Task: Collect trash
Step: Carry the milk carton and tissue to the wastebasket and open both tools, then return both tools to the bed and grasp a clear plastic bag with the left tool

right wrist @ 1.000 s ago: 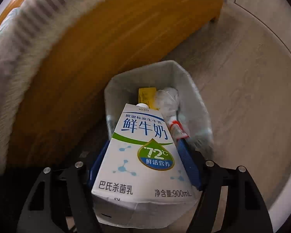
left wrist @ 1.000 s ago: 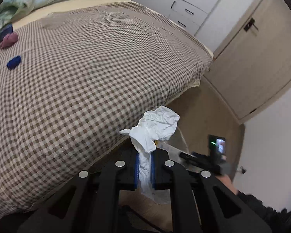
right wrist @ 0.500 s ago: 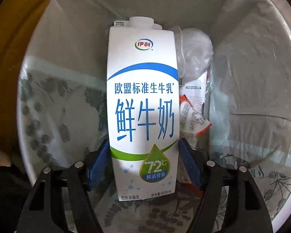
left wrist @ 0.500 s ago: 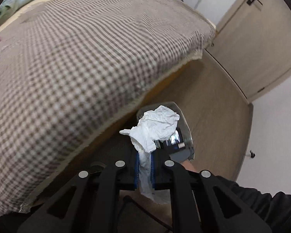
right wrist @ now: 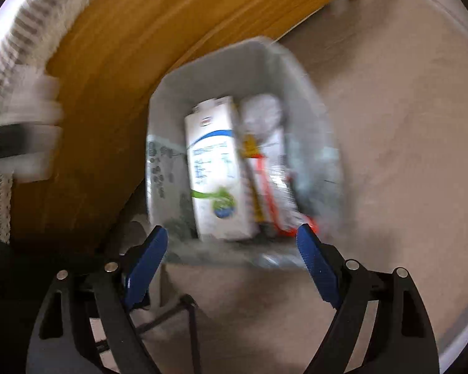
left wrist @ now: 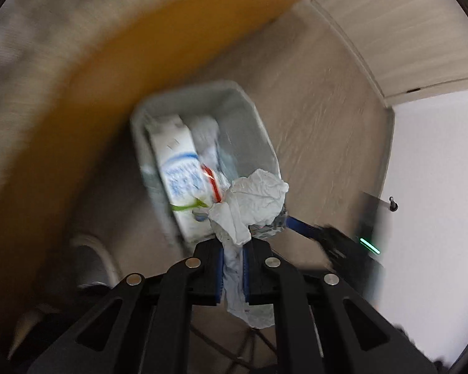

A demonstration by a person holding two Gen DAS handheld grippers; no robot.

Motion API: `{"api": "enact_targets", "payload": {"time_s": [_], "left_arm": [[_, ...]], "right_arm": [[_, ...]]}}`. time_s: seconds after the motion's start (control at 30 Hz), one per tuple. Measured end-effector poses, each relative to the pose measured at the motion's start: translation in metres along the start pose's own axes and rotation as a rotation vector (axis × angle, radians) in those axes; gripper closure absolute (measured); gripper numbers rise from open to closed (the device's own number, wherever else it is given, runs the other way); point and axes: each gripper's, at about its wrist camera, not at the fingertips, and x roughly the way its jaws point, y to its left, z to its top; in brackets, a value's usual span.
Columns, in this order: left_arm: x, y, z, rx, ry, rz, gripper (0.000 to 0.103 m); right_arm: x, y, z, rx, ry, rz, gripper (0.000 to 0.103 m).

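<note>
left view, bottom centre: left gripper [left wrist: 233,249] closed tight on a crumpled white tissue [left wrist: 249,207], the blue pads [left wrist: 219,272] pinching its lower tail, which hangs out below the fingers; the bunched upper part spreads above the fingertips and overlaps the near right corner of the bin [left wrist: 255,118] in the picture. just beyond it, mid-frame, the grey lined bin stands on the pale wood floor [left wrist: 321,118]; a white milk carton [left wrist: 177,168] with blue print lies inside against the left wall, a red-and-white wrapper [left wrist: 211,184] beside it, more pale rubbish behind, too blurred to name. right edge, a dark device with a green light [left wrist: 369,244], blurred. upper left, the orange wooden bed frame [left wrist: 134,53] curves around the bin, bedding above it smeared by motion. upper right, a pale wood door [left wrist: 405,25] and white wall. right view, bottom: right gripper [right wrist: 232,257] spread wide with nothing between its blue pads [right wrist: 148,258], framing the near rim of the bin [right wrist: 221,62]. inside, the milk carton [right wrist: 216,168] lies lengthwise, cap end toward the far wall, green mark at its near end; to its right a yellow and red wrapper [right wrist: 265,171] and a crinkled clear plastic lump [right wrist: 262,112]. bed frame [right wrist: 140,46] upper left, striped bedding [right wrist: 12,50] at far left edge, floor [right wrist: 390,124] to the right. both views blurred.
</note>
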Motion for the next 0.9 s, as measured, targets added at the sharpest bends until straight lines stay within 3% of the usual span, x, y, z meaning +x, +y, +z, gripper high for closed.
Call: {"api": "enact_targets", "payload": {"time_s": [0.07,0.1,0.13,0.2,0.27,0.33,0.47,0.6,0.77,0.9], "left_arm": [[0.029,0.0,0.009,-0.041,0.032,-0.001,0.092],[0.047,0.002,0.019,-0.082,0.042,-0.018,0.077],[0.063,0.004,0.026,-0.093,0.064,-0.047,0.055],[0.091,0.007,0.037,-0.124,0.116,-0.018,0.037],[0.098,0.011,0.037,-0.159,0.124,0.0,0.037],[0.091,0.015,0.033,-0.161,0.11,-0.038,0.037],[0.059,0.02,0.019,-0.12,0.051,-0.057,0.037],[0.026,0.013,0.013,-0.076,0.013,-0.031,0.037],[-0.012,0.005,-0.003,0.002,-0.05,0.003,0.037],[-0.058,0.006,-0.022,0.03,-0.163,0.05,0.037]], "right_arm": [[-0.024,-0.004,-0.008,0.009,-0.029,-0.032,0.022],[-0.034,-0.008,-0.007,0.014,-0.036,-0.047,0.022],[-0.042,-0.013,-0.009,0.017,-0.047,-0.059,0.022],[-0.052,-0.017,-0.01,0.028,-0.054,-0.072,0.022],[-0.05,-0.018,-0.009,0.036,-0.056,-0.087,0.022],[-0.042,-0.02,-0.009,0.034,-0.04,-0.106,0.022],[-0.023,-0.006,-0.013,0.011,-0.018,-0.172,0.022],[-0.009,0.009,-0.007,0.019,-0.003,-0.178,0.022],[-0.023,0.027,-0.005,-0.035,-0.011,-0.209,0.022],[-0.045,0.039,0.003,-0.067,-0.03,-0.257,0.022]]}}
